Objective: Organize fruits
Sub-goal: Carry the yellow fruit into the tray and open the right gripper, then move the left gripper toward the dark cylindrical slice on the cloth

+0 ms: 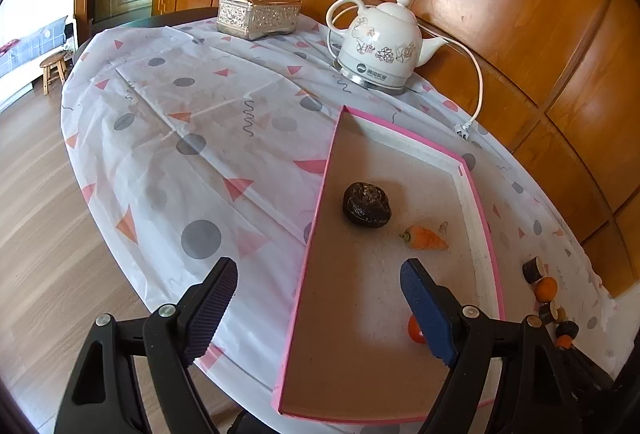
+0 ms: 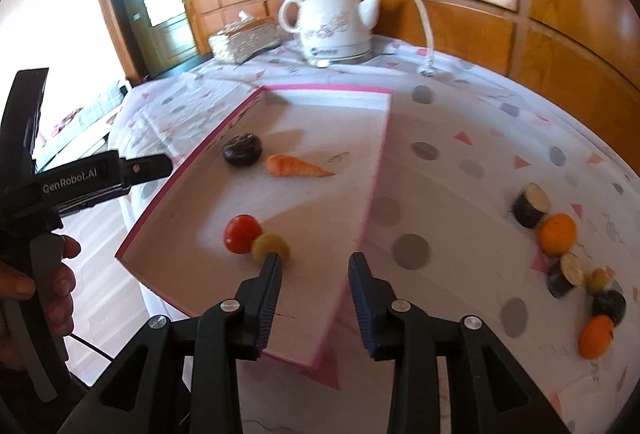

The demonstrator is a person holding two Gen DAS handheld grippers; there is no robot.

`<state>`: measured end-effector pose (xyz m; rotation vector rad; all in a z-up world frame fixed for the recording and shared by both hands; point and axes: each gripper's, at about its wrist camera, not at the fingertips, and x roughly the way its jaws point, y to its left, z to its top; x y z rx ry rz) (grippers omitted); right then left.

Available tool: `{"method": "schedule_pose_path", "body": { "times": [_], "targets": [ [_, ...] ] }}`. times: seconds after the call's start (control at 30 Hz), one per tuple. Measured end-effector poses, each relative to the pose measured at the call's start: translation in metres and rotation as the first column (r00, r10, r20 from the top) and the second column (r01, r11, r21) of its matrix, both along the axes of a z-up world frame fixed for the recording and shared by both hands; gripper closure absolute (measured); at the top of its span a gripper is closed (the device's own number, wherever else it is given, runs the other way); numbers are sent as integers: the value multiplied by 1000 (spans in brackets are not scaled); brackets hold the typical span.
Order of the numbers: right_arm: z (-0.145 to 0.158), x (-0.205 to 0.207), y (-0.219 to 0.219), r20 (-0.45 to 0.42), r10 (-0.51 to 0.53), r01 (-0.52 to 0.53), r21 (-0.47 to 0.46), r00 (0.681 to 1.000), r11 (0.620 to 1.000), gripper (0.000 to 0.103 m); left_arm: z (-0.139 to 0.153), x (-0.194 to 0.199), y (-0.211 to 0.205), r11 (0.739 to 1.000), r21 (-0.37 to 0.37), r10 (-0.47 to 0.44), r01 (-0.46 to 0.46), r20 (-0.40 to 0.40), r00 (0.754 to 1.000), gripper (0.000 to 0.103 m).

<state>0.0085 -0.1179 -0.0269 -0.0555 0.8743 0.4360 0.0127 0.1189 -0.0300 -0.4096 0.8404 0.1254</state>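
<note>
A pink-rimmed shallow box (image 1: 316, 210) (image 2: 376, 170) lies on the table. In it are a dark round fruit (image 1: 366, 204) (image 2: 242, 149), a carrot (image 1: 426, 238) (image 2: 298, 166), a red tomato (image 2: 241, 233) (image 1: 416, 330) and a yellow-green fruit (image 2: 271, 245). My right gripper (image 2: 316, 270) is open and empty over the box's near edge, just beside the yellow-green fruit. My left gripper (image 1: 318, 286) is open and empty over the box's left rim; its body (image 2: 80, 178) shows in the right wrist view. Right of the box lie oranges (image 2: 557, 234) (image 1: 546, 289) and dark cut pieces (image 2: 530, 204).
A white kettle (image 1: 380, 46) (image 2: 336, 22) with its cord and a tissue box (image 1: 258, 14) (image 2: 244, 38) stand at the table's far side by the wood wall. The table edge and floor drop off at left.
</note>
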Motion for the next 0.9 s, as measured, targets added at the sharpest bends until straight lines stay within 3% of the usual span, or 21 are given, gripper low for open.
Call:
{"method": "schedule_pose_path", "body": {
  "times": [0.27,0.47,0.63,0.9],
  "targets": [
    [3,-14,-61,22,-196,196,1,980,981,67,0,0,-3,1000,2,-16,16,2,1000,19],
    [-3,-30,-123,24,-386,386,-10,922,922,67,-1,1,-7,1000,10,-27,27,2,1000,19],
    [-13,-46,-178,13,-554,554,-18,833,832,67,0,0,-11,999,19,-42,42,1,999,19],
    [-31,-70,-255,4,-780,778,-74,626,624,67,3,1,-22,996,40,-76,76,4,997,19]
  ]
}}
